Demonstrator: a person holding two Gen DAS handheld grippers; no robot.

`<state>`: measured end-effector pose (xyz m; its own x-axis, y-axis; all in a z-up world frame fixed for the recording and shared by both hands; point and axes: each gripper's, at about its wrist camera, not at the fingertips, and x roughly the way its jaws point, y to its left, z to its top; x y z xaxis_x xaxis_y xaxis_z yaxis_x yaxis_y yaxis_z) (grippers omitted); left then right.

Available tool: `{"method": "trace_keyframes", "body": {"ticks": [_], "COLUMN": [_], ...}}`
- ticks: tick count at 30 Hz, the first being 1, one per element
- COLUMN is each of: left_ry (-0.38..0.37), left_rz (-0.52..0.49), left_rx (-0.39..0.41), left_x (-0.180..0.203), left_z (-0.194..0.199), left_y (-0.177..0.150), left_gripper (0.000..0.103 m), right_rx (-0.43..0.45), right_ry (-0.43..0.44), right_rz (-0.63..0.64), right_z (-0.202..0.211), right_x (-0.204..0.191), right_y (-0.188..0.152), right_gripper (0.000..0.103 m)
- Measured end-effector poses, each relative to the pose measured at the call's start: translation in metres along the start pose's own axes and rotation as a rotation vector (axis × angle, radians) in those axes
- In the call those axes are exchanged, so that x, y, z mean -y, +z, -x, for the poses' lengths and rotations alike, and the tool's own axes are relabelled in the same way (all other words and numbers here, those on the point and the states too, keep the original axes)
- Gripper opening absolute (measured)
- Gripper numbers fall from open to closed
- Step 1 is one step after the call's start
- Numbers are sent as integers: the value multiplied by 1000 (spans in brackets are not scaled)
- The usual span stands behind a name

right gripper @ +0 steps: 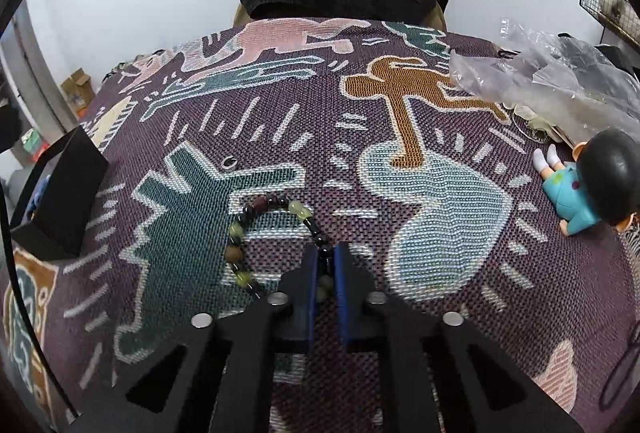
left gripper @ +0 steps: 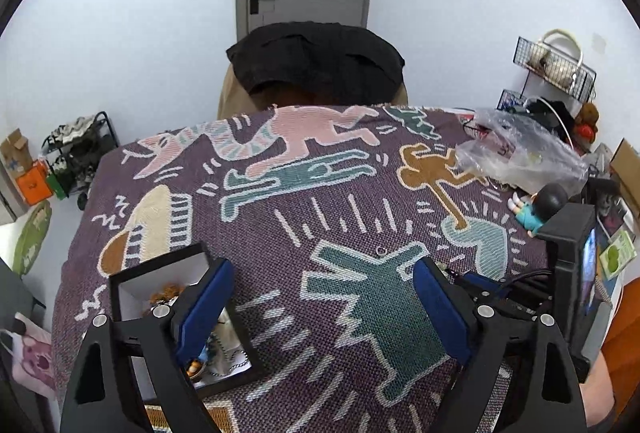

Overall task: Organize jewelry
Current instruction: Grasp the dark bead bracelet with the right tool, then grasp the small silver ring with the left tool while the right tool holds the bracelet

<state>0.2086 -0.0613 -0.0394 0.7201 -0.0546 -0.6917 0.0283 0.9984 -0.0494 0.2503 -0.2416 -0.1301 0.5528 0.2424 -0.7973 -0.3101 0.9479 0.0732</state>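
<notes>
A purple woven cloth (right gripper: pixel 320 137) bore pink, teal, tan and pale-blue cartoon figures outlined in white. The bracelet (right gripper: pixel 272 233) mixed black, dark-red and pale-green beads. The figurine (right gripper: pixel 580 189), far right, wore turquoise under black hair.

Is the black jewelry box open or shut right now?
Open. The black box shows its white interior with jewelry inside, and no lid covers it in the left wrist view.
</notes>
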Motion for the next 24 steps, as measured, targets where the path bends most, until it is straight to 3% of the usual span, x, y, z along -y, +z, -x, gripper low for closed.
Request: {"method": "trace_keyframes", "body": {"ticks": [5,15,23,24], "left_ry": [-15,-50,-38,-38], "left_rz": [-13,-43,-39,-30], "left_rx": [-36,-114,-192,-201], "left_x": [11,46,58,57], "left_z": [-14,-54,-100,-106], "left_y": [5,12,10,10], "left_gripper": [91,82,64,57], "right_rx": [35,116,190,196], "right_ry": [3,156,223,224], "right_rz": [-60,-267,-345,-347], "right_z": [9,43,72,74], "right_x": [19,77,101,102], "right_y": [-7,-22,-28,-28], "right_gripper": [8,7,7,7]}}
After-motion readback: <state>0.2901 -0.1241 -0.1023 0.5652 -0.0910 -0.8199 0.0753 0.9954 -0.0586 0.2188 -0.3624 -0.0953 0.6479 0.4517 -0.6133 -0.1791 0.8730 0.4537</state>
